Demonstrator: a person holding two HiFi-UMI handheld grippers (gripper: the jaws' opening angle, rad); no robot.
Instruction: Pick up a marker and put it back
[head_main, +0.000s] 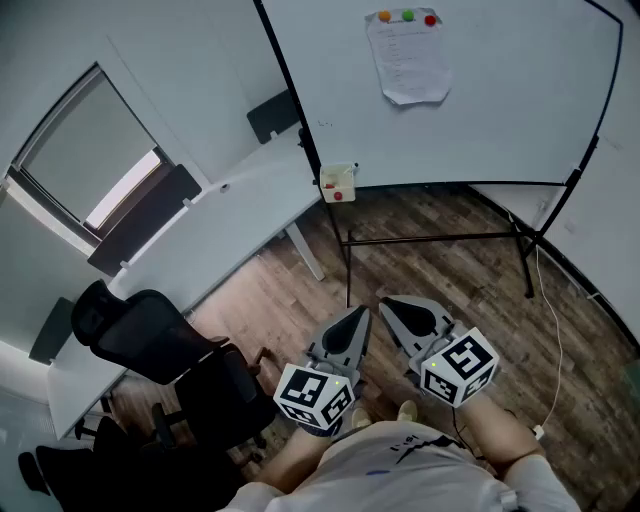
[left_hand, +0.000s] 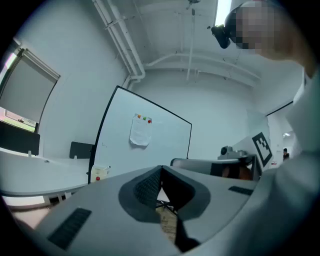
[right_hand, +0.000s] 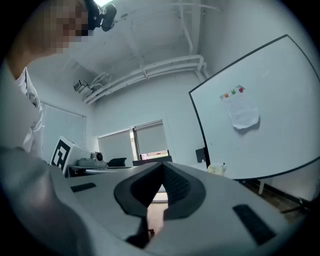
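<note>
A small pale marker holder with a red dot hangs at the lower left corner of the whiteboard. It also shows in the left gripper view as the holder, and in the right gripper view as the holder, where a thin marker tip pokes up from it. Both grippers are held low, close to the person's body and far from the board. My left gripper is shut with nothing between its jaws. My right gripper also has its jaws together and holds nothing.
A sheet of paper is pinned to the board by three coloured magnets. The board's black stand rests on the wood floor. A curved white desk and black office chairs are at the left. A white cable trails on the right.
</note>
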